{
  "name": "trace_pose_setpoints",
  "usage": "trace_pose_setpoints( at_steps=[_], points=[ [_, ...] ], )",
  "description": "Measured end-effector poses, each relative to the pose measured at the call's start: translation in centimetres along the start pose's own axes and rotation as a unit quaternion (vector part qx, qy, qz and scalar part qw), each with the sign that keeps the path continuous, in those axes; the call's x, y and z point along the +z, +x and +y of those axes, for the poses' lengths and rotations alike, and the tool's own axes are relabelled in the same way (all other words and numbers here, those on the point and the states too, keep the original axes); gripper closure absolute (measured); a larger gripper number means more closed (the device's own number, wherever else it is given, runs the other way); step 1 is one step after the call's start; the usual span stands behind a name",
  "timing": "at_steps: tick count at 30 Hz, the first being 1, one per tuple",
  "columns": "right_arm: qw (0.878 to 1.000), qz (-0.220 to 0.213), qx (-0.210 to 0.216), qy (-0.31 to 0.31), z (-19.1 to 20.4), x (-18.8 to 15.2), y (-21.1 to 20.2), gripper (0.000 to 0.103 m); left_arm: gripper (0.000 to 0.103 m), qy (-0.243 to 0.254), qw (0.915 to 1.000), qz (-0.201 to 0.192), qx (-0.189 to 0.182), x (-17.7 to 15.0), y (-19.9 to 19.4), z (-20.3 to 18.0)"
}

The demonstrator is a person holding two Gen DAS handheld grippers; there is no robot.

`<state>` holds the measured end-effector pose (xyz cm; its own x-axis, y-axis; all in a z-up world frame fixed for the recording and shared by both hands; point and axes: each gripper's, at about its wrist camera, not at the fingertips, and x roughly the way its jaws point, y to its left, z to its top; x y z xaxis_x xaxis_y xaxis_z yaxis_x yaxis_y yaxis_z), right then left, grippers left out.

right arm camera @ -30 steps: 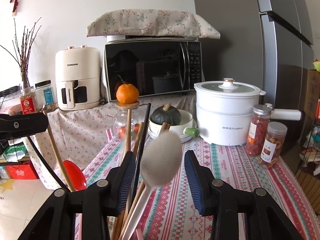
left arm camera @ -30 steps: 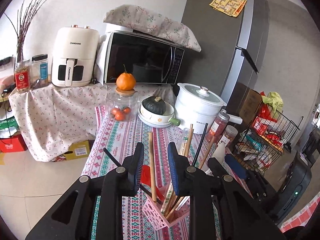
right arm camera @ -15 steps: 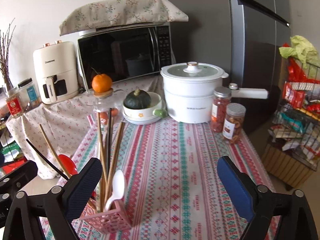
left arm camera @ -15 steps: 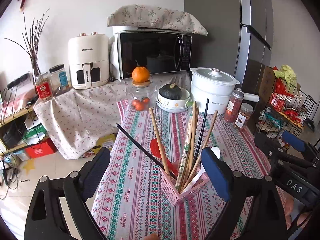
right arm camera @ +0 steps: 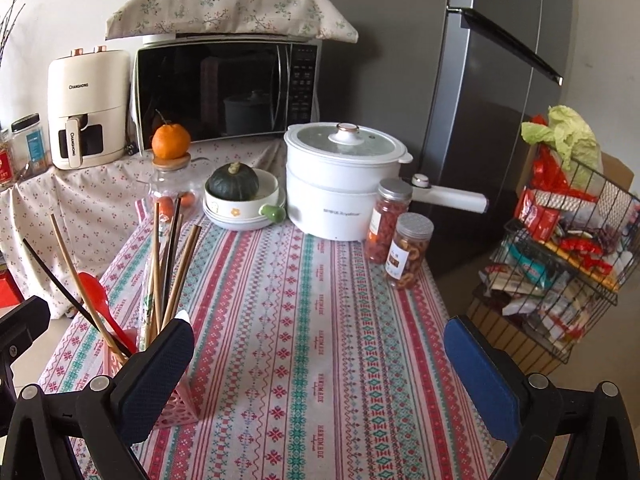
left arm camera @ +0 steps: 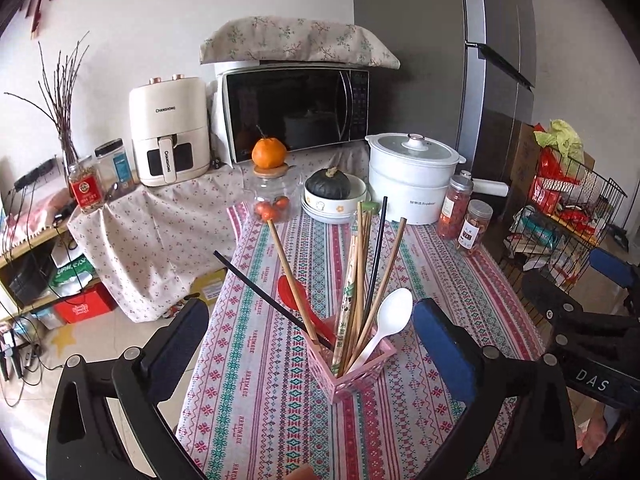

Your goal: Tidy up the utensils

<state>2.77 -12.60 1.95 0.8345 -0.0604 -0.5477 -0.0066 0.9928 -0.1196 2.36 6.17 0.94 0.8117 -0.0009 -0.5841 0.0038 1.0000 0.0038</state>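
Observation:
A pink utensil basket (left arm camera: pixel 352 372) stands on the patterned tablecloth (left arm camera: pixel 280 400). It holds several wooden chopsticks (left arm camera: pixel 360 276), a black chopstick (left arm camera: pixel 272 304), a red spoon (left arm camera: pixel 296 300) and a white spoon (left arm camera: pixel 390 320). My left gripper (left arm camera: pixel 310 348) is wide open and empty, its blue pads either side of the basket, pulled back from it. My right gripper (right arm camera: pixel 320 364) is wide open and empty over the cloth; the basket (right arm camera: pixel 176 408) sits behind its left pad, with the red spoon (right arm camera: pixel 96 300) sticking out.
At the table's far end stand a white electric pot (right arm camera: pixel 340 180), two snack jars (right arm camera: pixel 400 232), a bowl with a green squash (right arm camera: pixel 240 196) and a glass jar topped by an orange (right arm camera: pixel 172 160). A microwave (left arm camera: pixel 296 116) and air fryer (left arm camera: pixel 168 136) are behind. A wire rack (right arm camera: pixel 560 248) stands at right.
Both grippers have opened wide, let go of the utensils and drawn back from the basket. The white spoon and chopstick now rest in the basket.

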Motion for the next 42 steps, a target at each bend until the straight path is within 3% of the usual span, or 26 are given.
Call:
trace_pose_setpoints(
  at_steps=[11, 31, 42],
  points=[
    [1.000, 0.007, 0.018, 0.018, -0.5, 0.4, 0.1, 0.000, 0.000, -0.008, 1.0000, -0.004, 0.003, 0.3, 0.4, 0.1],
    [0.997, -0.078, 0.005, 0.028, -1.3, 1.3, -3.5, 0.000, 0.000, -0.030, 0.9984, -0.048, -0.008, 0.6, -1.1, -0.1],
    [0.997, -0.076, 0.012, 0.032, -1.5, 1.4, -3.6, 0.000, 0.000, -0.026, 0.9985, -0.048, -0.008, 0.6, -1.0, -0.6]
  ],
)
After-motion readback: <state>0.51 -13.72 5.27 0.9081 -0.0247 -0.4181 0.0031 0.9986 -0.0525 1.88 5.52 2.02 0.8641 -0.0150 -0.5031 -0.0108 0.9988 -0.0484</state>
